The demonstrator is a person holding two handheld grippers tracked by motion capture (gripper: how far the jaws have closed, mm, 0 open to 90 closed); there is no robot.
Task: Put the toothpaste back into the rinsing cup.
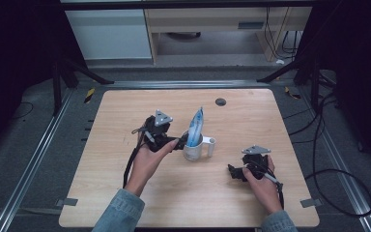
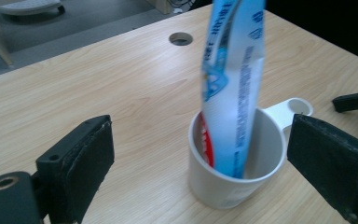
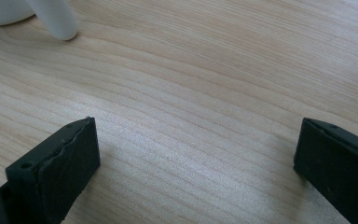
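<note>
Two hand-held grippers sit over a pale wood-grain table [image 1: 125, 193] with rounded corners, seen from the high view. Left gripper [image 1: 178, 143], centre of frame, black with a grey three-cornered plate on top, held by the left hand [image 1: 147, 162]; denim sleeve [image 1: 121, 212] cut off at the bottom edge. In the left gripper view its jaws stand wide apart, holding nothing, flat black pads with rough worn edges on either side of a white mug [image 2: 230, 179]. Mug is smooth, round, glossy plastic or ceramic, cannot tell which, with a flat looped handle [image 2: 291, 109] pointing to the upper right. Blue and white tube [image 2: 233, 74], soft squeezed plastic with small print and a red patch low down, stands upright in the mug, leaning a little; its top is cut off by the frame edge and the print is too blurred to read. In the high view mug [image 1: 193, 150] and tube [image 1: 195, 126] sit at table centre, just beside the left gripper tips.

Right gripper [image 1: 233, 171], lower right of frame, held by the right hand [image 1: 261, 181], well apart from the mug. Right gripper view: jaws spread wide, empty, low over bare grain; mug base and handle [image 3: 56, 18] cut off at upper left. Dark round grommet hole [image 1: 221, 101] near the table's far edge. Surroundings dark, hard to make out.
</note>
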